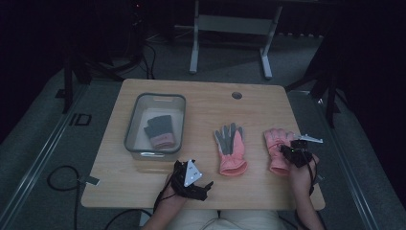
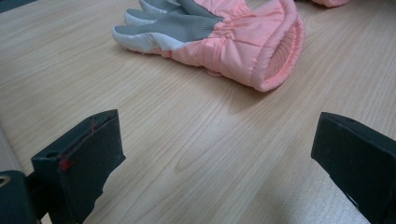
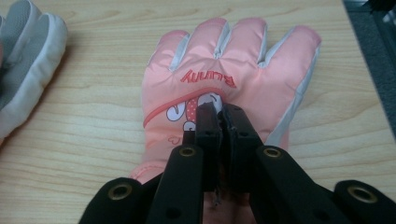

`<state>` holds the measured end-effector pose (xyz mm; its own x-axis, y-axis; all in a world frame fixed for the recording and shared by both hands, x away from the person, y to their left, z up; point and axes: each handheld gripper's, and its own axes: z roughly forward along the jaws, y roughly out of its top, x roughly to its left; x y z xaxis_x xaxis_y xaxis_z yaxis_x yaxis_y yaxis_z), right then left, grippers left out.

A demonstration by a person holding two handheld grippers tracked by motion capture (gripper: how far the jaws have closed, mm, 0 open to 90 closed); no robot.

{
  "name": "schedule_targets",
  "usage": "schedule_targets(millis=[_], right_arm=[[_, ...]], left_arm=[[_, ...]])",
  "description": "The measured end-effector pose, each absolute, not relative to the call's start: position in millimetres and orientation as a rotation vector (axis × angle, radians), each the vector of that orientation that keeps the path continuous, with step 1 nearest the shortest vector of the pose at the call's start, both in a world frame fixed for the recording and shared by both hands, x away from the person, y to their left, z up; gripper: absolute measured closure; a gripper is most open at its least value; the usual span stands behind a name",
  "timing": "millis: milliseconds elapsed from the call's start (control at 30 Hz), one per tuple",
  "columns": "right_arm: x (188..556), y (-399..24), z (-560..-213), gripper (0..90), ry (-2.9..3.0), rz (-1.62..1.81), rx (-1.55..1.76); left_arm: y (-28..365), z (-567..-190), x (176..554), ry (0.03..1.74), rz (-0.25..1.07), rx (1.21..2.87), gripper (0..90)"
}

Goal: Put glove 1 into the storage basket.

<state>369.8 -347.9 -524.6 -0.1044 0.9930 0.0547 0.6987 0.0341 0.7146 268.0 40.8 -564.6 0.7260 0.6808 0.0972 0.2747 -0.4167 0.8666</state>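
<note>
- Two pink gloves lie on the wooden table (image 1: 143, 182). The right-hand glove (image 3: 224, 84) carries red lettering across its back, upside down in the right gripper view, reads approx. "Bunny"; cartoon print w/ red dotted patch just below it.
- Right gripper (image 3: 220, 112): jaws clenched, tips pressed into the back of that glove; can't tell if fabric is actually pinched btwn them.
- Left gripper (image 2: 215, 154): jaws released, wide apart, bare wood btwn them, near front edge of table.
- Left gripper view gives the middle glove (image 2: 219, 37) side-on: puffy quilted shell, elastic-gathered wrist, ribbed lining inside open cuff, grey palm w/ white finger edges. High view shows it palm-up, fingers pointing away.
- High view adds a grey rectangular bin (image 1: 131, 124), rounded corners, at table's left; a dark glove (image 1: 159, 130) w/ pink cuff lies inside.
- Round cable hole (image 1: 236, 95) near far edge.
</note>
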Motion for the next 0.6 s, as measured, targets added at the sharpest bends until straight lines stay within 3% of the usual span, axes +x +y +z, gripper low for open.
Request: schedule_targets(millis=[267, 600], right_arm=[[373, -350, -525, 82.4, 1.907, 0.842, 1.685], [369, -365, -493, 67.7, 2.037, 0.903, 1.487]], left_arm=[[41, -565, 268, 0.724, 0.547, 2.006, 1.6], [41, -565, 269, 0.727, 0.548, 2.01, 1.6]])
